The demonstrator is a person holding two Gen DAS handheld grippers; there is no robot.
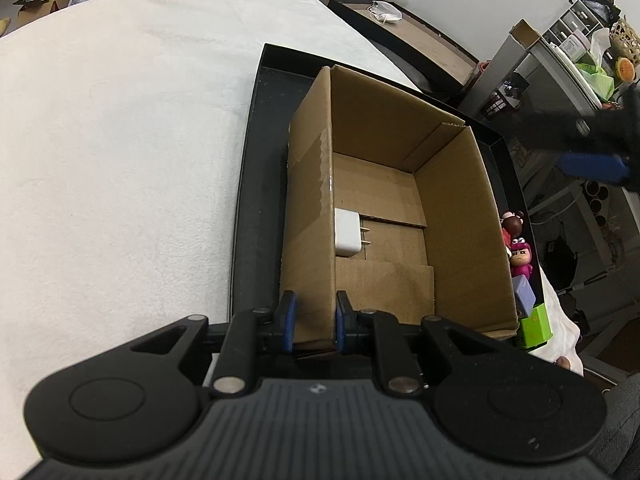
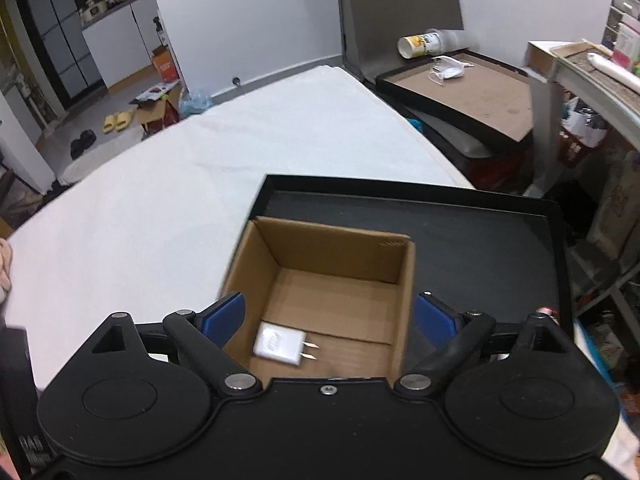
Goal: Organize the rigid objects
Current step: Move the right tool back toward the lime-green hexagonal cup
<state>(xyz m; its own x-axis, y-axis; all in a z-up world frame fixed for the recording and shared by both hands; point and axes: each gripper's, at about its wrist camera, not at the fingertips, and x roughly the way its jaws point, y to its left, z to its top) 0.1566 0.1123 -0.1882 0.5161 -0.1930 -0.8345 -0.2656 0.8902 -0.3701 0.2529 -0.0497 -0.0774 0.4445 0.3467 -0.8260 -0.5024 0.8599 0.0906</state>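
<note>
So charger [image 2: 280,345] in box [image 1: 460,208], left wall side: light, hard, slick, pinch flat faces. Left gripper [image 1: 315,316] clamped on box wall; right gripper [image 2: 328,316] spread wide, empty.

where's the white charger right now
The white charger lies on the floor of the cardboard box, against its left wall in the left wrist view, prongs pointing right.

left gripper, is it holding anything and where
The left gripper is shut on the cardboard box, pinching the near end of its left wall. The right gripper holds nothing.
</note>
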